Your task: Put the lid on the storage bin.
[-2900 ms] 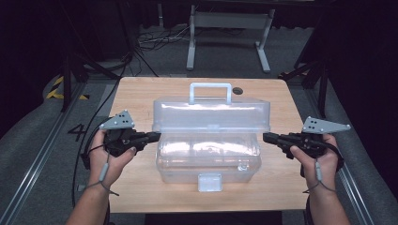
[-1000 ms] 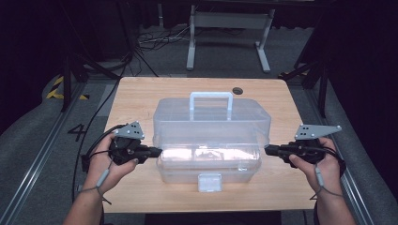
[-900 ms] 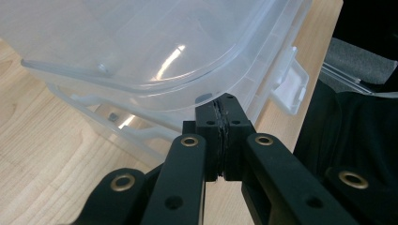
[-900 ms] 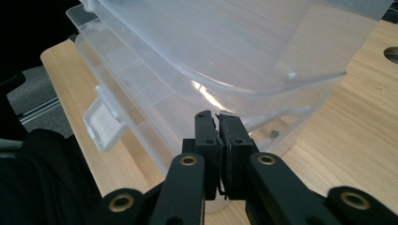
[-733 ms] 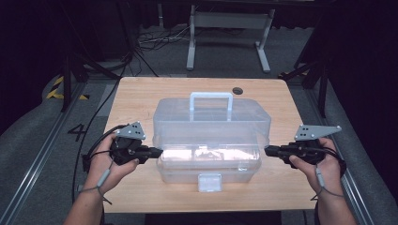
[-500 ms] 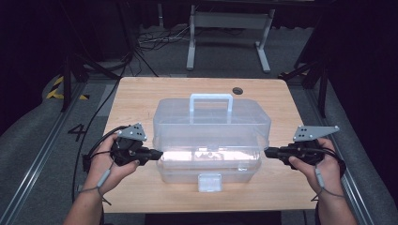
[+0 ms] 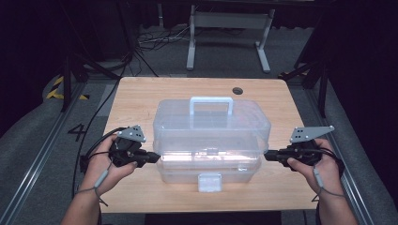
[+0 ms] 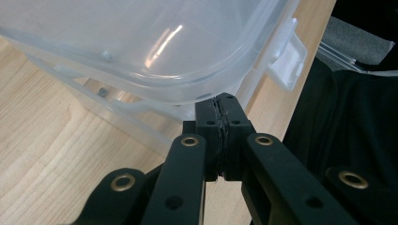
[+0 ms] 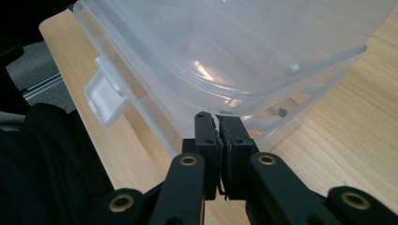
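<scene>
- Currently clear lidded box (image 7: 211, 136) sits frame centre on table (image 7: 141, 98).
- Left gripper (image 7: 152, 158) and right gripper (image 7: 267, 156) pinched closed, empty, tips under lid rim (image 8: 206, 91).
- We keep both ends level while closing lid.

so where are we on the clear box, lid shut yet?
Done: the lid is swung down over the base, carry handle on top.
In hand: the shut left gripper and right gripper sit with their tips under the lid's rim at either end, and a gap shows between lid and base.
Left: lower the lid fully and, probably, snap the front latch, which hangs loose.
</scene>
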A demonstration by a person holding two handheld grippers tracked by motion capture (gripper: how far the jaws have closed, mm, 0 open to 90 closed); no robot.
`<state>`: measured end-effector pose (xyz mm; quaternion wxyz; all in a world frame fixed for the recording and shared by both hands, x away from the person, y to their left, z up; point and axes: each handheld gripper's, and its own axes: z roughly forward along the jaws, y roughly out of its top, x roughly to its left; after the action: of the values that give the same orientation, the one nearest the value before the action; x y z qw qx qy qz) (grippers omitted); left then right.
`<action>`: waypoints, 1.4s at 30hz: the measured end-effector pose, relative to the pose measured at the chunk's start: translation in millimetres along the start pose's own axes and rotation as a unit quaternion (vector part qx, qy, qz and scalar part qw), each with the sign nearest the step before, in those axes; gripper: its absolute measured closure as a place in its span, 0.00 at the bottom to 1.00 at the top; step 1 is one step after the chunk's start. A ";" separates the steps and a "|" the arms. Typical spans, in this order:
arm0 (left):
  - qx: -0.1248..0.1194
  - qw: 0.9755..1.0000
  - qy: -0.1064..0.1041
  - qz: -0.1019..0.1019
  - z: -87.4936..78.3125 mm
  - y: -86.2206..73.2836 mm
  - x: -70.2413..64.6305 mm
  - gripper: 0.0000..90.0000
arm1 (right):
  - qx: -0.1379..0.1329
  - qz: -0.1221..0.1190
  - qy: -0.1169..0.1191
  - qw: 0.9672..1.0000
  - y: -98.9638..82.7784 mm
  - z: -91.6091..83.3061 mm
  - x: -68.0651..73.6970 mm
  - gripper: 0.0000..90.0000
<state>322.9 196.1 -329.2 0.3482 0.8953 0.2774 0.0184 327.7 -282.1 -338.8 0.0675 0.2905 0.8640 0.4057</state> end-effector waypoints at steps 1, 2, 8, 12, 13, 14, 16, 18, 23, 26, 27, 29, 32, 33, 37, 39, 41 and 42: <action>0.003 1.000 0.000 -0.002 0.5 -0.3 0.1 0.99 | 0.002 -0.001 0.001 1.000 -0.2 0.2 -0.1 0.97; 0.007 1.000 0.000 -0.003 1.2 -0.4 0.5 0.99 | 0.006 -0.001 0.002 1.000 -0.3 0.4 -0.2 0.97; 0.027 1.000 0.001 -0.004 3.8 -0.2 0.1 0.99 | 0.024 -0.002 0.008 1.000 -1.2 2.9 -0.1 0.97; 0.038 0.999 0.001 -0.004 5.3 -0.3 -0.7 0.98 | 0.035 -0.004 0.009 0.999 -1.6 5.4 -0.3 0.97; 0.041 0.999 0.000 -0.006 5.7 -0.4 -0.8 0.98 | 0.037 -0.004 0.009 0.999 -1.7 5.8 -0.1 0.97; 0.044 0.999 -0.001 -0.006 6.5 -0.5 -0.7 0.98 | 0.040 -0.006 0.009 0.999 -1.7 6.3 -0.2 0.97; 0.051 0.999 -0.003 -0.008 7.9 -0.7 -0.5 0.98 | 0.049 -0.009 0.011 0.999 -1.7 7.7 0.0 0.96; 0.058 0.998 -0.004 -0.007 9.2 -0.9 -0.3 0.98 | 0.056 -0.011 0.011 0.998 -1.9 8.6 0.3 0.96; 0.068 0.998 -0.006 -0.007 11.5 -1.2 -0.1 0.98 | 0.067 -0.013 0.014 0.998 -2.5 10.9 0.5 0.96; 0.074 0.997 -0.008 -0.007 12.9 -1.5 0.0 0.97 | 0.075 -0.015 0.015 0.997 -2.7 12.2 0.5 0.96; 0.076 0.997 -0.008 -0.007 13.3 -1.5 0.0 0.97 | 0.077 -0.015 0.015 0.997 -2.8 12.6 0.5 0.96; 0.081 0.997 -0.011 -0.006 14.4 -1.9 0.5 0.97 | 0.082 -0.015 0.016 0.996 -3.3 14.1 0.6 0.96; 0.088 0.996 -0.010 -0.006 15.9 -2.2 0.8 0.97 | 0.089 -0.014 0.013 0.996 -3.7 15.9 0.2 0.96; 0.090 0.996 -0.010 -0.006 16.0 -2.2 0.9 0.97 | 0.091 -0.015 0.013 0.996 -4.0 16.7 -0.2 0.96; 0.094 0.996 -0.010 -0.008 17.2 -2.9 1.4 0.97 | 0.097 -0.016 0.012 0.995 -4.5 18.1 -0.8 0.96; 0.097 0.995 -0.010 -0.008 17.9 -3.0 1.7 0.95 | 0.100 -0.017 0.013 0.995 -4.7 19.1 -0.8 0.96; 0.101 0.995 -0.007 -0.008 18.4 -3.1 2.0 0.95 | 0.105 -0.017 0.010 0.994 -4.7 19.8 -0.2 0.96; 0.101 0.995 -0.007 -0.008 18.4 -3.1 2.0 0.95 | 0.105 -0.017 0.010 0.994 -4.7 19.8 -0.2 0.96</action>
<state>327.3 187.7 -345.4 0.2582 0.9237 0.2823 -0.0190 332.7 -271.5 -355.4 0.0346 0.2768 0.9072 0.3150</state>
